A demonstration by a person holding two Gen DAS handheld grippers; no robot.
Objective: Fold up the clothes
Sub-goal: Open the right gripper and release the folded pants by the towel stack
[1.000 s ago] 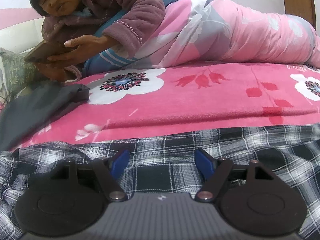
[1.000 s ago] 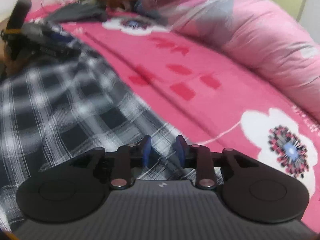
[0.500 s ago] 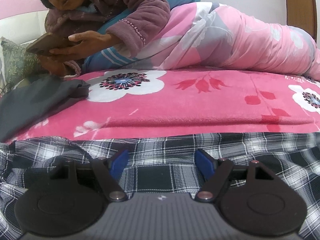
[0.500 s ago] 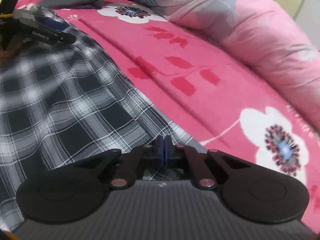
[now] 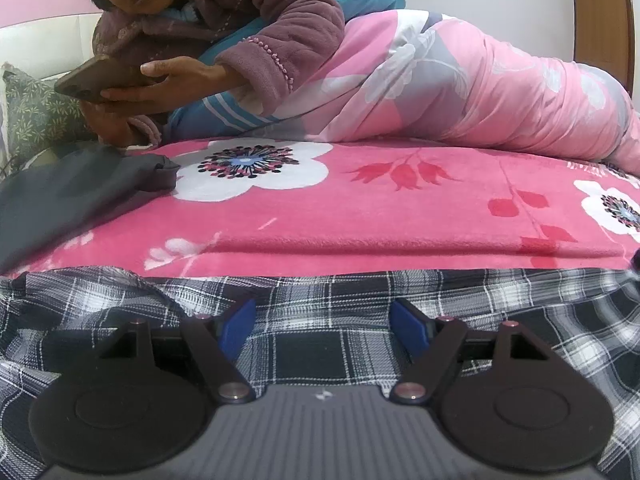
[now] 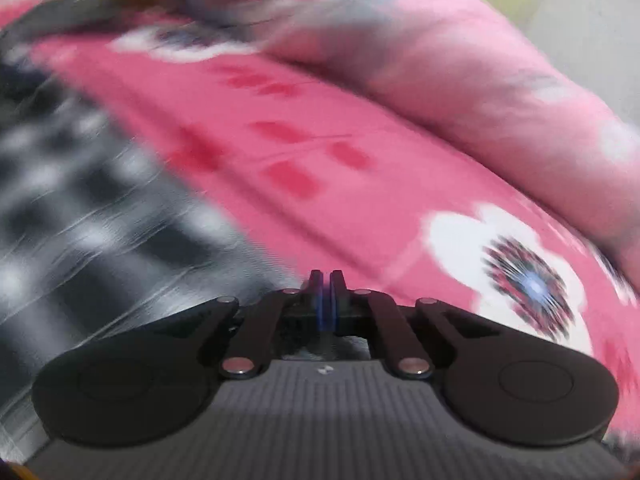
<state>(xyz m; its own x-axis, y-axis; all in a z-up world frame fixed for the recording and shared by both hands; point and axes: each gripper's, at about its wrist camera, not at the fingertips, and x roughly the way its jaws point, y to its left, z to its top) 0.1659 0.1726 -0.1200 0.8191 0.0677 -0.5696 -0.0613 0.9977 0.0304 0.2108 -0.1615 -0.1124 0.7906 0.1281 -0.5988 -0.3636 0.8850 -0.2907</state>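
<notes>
From the left wrist, the left gripper (image 5: pixel 323 326) gapes wide over the plaid shirt (image 5: pixel 328 360), holding nothing; the shirt's far edge meets bare pink blanket (image 5: pixel 360 216), with a grey garment (image 5: pixel 68 196) far left.

From the right wrist, blurred, the right gripper (image 6: pixel 326 300) is pinched together at the shirt's edge; whether cloth is caught, I cannot tell.

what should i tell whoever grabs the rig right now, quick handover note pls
Left gripper: open, low over the plaid shirt, holding nothing.
Right gripper: jaws shut at the shirt's blurred edge; whether cloth is pinched cannot be told.
The shirt is spread on the pink floral blanket; a dark grey garment lies at far left.
Done: no fold visible yet.
Left: fold the shirt, probably the grey garment too.
</notes>
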